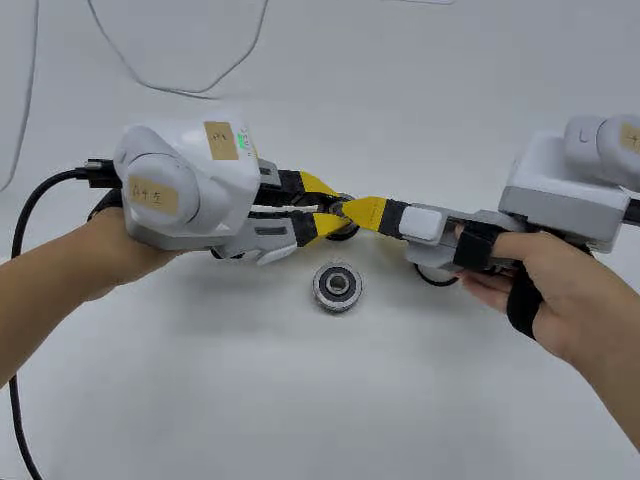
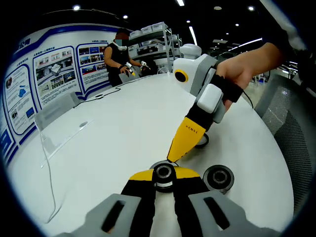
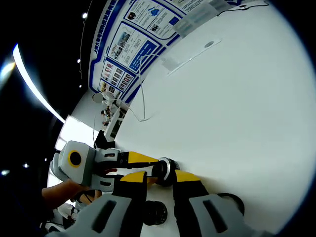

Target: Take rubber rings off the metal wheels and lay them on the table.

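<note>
A metal wheel (image 1: 346,231) with a black rubber ring is held just above the white table between both grippers. My left gripper (image 1: 330,207) comes in from the left, and its yellow-tipped jaws are shut on the wheel (image 2: 163,173). From the right, my right gripper (image 1: 360,212) meets it. Its fingers (image 2: 186,138) pinch the wheel's far rim, where the rubber ring (image 3: 165,169) sits. In the right gripper view its own jaws stand close together on that rim.
A second wheel (image 1: 337,285) lies flat on the table just in front of the grippers. A loose black ring (image 1: 436,274) lies under the right gripper's body. A thin cable (image 1: 180,85) runs along the far side, and a black cord (image 1: 20,230) trails at the left.
</note>
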The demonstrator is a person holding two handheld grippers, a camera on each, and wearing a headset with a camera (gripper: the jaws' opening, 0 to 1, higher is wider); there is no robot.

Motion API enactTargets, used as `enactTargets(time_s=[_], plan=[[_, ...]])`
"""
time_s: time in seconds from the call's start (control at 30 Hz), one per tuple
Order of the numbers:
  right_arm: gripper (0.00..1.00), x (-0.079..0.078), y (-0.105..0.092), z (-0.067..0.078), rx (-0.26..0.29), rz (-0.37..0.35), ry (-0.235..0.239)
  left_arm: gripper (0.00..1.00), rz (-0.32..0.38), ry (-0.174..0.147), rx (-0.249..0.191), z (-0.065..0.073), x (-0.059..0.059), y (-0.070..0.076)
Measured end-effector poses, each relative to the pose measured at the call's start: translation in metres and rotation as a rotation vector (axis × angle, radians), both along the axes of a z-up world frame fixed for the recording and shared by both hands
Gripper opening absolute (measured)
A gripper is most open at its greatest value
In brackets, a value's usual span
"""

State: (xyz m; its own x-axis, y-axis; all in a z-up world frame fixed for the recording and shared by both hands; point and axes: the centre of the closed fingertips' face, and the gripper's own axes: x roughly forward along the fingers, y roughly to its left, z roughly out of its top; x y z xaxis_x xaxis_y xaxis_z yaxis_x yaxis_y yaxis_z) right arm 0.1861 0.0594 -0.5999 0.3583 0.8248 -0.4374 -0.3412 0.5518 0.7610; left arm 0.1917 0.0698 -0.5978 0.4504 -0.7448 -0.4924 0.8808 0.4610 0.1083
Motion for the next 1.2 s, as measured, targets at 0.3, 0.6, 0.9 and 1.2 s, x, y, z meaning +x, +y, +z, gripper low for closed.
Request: enactTargets(time_s=[0.3, 0.6, 0.9, 1.2], plan=[[0.15, 0.0044, 0.0006, -0.0078, -0.010, -0.021, 0.018, 0.12, -0.001, 0.001, 0.000, 0.0001, 0.0005, -0.0005], [0.07, 0.0064, -0.0043, -0.0086, -0.023, -0.026, 0.009, 0.12, -0.002, 0.000, 0.001, -0.0002, 0.0011, -0.0005], [0.03, 0.0059, -0.0041, -0.0070, -0.036, -0.024, -0.011, 0.12, -0.003, 0.001, 0.002, -0.0002, 0.0010, -0.0005], [0.01, 0.0067, -0.0047, -0.0060, -0.011, -0.059, 0.038, 0.12, -0.004, 0.003, 0.006, -0.0007, 0.0005, -0.0002]])
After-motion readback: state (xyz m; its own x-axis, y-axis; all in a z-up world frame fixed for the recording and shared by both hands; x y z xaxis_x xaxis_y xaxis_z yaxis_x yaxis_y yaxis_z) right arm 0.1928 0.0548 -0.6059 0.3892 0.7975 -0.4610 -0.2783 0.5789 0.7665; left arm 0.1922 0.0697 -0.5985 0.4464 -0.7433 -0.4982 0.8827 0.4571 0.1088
